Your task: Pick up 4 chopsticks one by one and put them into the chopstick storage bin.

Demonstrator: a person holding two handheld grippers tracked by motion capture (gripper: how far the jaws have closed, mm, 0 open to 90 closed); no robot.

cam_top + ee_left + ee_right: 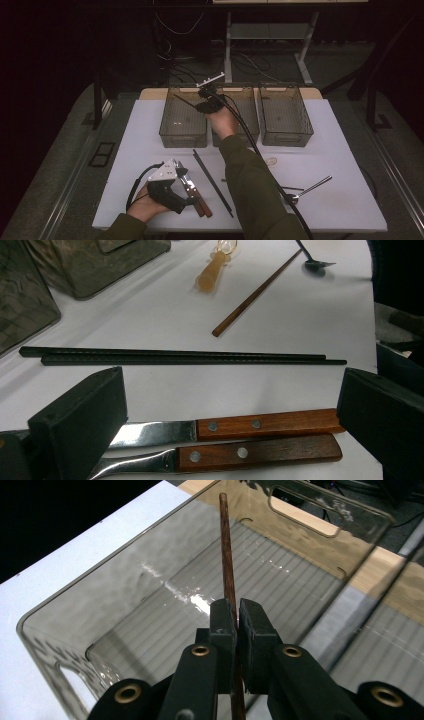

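While the right tool gripped a brown chopstick above the left bin — not yet dropped — the left tool sat open around two knives on the bench.

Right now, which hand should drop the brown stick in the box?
Right. The right gripper is shut on the brown chopstick above the left bin; the left gripper sits by the knives.

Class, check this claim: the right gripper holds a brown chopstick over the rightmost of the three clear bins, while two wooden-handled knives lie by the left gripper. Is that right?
Not quite. The right gripper holds the brown chopstick over the leftmost bin, as the high view shows. The two wooden-handled knives do lie by the left gripper.
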